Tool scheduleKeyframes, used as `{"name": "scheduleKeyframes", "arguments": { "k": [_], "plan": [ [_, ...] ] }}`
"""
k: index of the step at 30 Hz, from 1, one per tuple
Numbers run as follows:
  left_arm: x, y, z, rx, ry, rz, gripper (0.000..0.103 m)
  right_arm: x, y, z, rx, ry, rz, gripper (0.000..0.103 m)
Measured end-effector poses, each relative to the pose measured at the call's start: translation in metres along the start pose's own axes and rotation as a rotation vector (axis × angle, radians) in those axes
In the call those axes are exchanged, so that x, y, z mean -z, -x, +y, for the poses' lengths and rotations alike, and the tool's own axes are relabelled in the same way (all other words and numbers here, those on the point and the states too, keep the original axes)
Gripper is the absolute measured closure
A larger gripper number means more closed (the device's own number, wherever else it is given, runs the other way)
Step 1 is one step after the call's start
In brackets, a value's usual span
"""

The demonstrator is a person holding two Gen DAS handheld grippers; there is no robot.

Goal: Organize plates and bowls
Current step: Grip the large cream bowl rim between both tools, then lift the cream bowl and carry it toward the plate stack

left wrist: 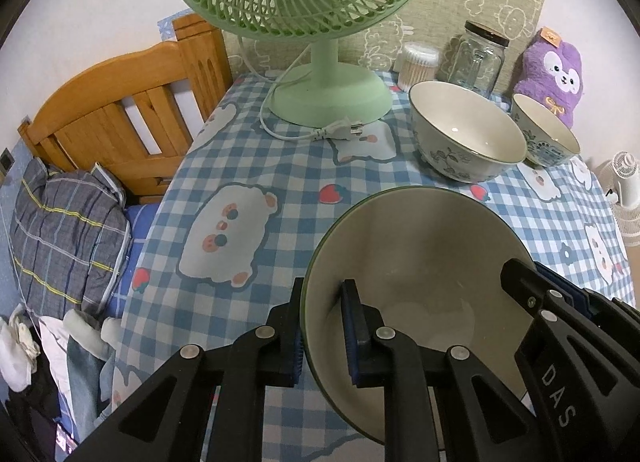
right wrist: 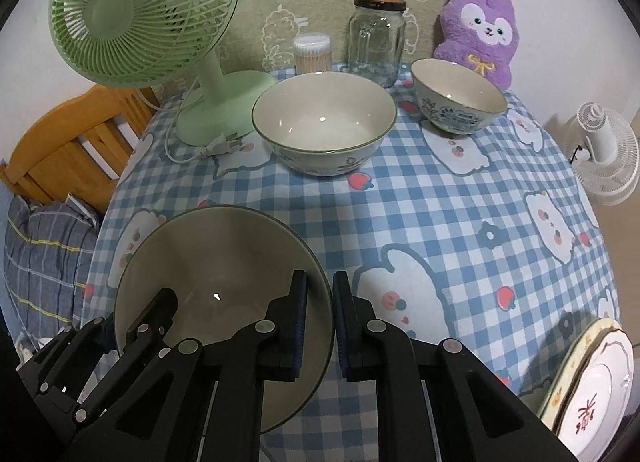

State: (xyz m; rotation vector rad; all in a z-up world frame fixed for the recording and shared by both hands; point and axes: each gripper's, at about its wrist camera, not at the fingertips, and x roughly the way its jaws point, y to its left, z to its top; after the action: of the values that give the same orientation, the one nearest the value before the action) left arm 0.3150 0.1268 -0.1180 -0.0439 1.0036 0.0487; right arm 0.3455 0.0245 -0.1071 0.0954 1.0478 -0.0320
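left gripper point(left wrist: 320, 330) clamped left rim of green-edged bowl point(left wrist: 420, 262), one finger each side of wall | right gripper point(right wrist: 320, 318) clamped opposite rim | held bowl on near side of fan point(right wrist: 148, 14), before large bowl point(right wrist: 324, 122) | small bowl point(right wrist: 458, 100) farther from fan | plates point(right wrist: 596, 382) farthest, near table edge

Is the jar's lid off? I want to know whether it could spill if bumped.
No. In the right wrist view the jar stands upright at the back of the table with its dark lid on top.
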Motion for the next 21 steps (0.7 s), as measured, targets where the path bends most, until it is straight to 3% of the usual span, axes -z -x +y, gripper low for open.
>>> {"name": "scheduleKeyframes", "arguments": {
  "k": [21],
  "plan": [
    [0.019,0.073,-0.033,0.022,-0.018,-0.074,0.089,0.024,0.079,-0.040,0.007,-0.035,-0.075,0.087]
  ]
}}
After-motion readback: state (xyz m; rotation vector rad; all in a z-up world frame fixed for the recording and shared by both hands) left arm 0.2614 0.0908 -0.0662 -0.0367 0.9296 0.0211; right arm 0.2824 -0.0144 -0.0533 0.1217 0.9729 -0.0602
